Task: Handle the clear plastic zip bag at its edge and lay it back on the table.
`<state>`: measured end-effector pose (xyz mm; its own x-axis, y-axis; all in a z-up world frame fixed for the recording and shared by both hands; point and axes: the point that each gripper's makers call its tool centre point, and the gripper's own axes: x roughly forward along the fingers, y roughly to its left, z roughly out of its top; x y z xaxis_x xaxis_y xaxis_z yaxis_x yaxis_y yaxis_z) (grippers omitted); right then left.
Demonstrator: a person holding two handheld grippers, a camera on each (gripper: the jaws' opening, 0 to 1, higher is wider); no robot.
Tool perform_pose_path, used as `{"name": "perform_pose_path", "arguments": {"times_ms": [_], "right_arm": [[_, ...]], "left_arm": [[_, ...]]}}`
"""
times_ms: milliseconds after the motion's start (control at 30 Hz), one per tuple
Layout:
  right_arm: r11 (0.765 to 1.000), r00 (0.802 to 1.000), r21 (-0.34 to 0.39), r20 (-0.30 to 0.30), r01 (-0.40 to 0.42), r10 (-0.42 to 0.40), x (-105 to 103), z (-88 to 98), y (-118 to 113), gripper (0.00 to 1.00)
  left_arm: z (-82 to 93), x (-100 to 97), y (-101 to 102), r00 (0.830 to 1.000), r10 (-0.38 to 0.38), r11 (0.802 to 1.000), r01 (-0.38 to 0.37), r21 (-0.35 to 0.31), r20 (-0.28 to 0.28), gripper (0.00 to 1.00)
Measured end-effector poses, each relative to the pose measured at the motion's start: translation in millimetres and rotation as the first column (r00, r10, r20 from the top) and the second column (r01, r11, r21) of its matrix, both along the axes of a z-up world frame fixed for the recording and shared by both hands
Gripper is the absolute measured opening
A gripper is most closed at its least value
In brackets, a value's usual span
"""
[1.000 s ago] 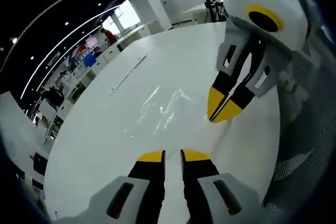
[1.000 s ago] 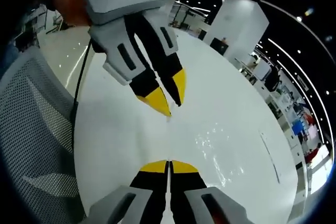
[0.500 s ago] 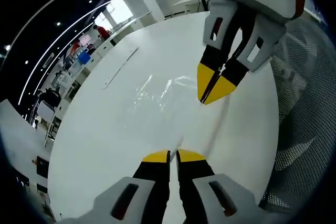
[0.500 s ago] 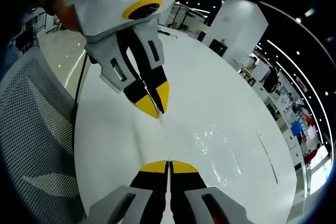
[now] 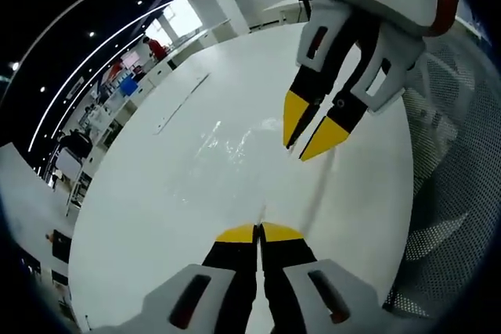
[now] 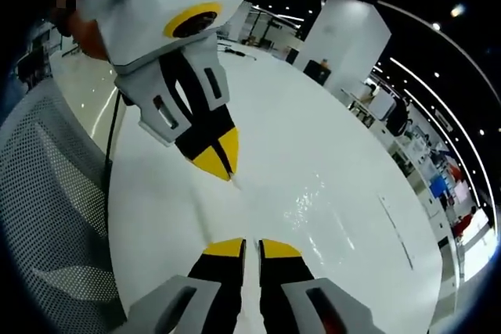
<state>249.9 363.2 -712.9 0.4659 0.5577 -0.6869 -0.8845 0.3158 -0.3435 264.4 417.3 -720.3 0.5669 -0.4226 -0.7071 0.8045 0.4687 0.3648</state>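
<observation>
Right tongs (image 6: 250, 245) slightly parted over the white table (image 6: 344, 154); left tongs (image 6: 221, 160) closed at the clear bag's (image 6: 313, 202) edge.

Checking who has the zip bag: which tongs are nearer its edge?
Left. The left tongs are shut on the zip bag edge; the right tongs hover open beside it.

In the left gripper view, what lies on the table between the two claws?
The near edge of the clear zip bag runs from the left claw to the right claw above the bare white table.
</observation>
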Motion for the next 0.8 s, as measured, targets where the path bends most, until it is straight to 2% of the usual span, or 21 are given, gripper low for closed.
{"name": "perform_pose_path", "arguments": {"times_ms": [300, 800], "right_arm": [[0.997, 0.998, 0.044, 0.002, -0.066, 0.066, -2.7, 7.9, 19.2, 0.09], [0.987, 0.987, 0.014, 0.029, -0.159, 0.159, -2.6, 12.0, 39.3, 0.07]], "left_arm": [[6.3, -3.8, -5.4, 1.000, -0.021, 1.000, 0.021, -0.009, 0.009, 0.00], [8.8, -8.6, -10.1, 0.999, -0.048, 0.998, 0.048, -0.031, 0.001, 0.00]]}}
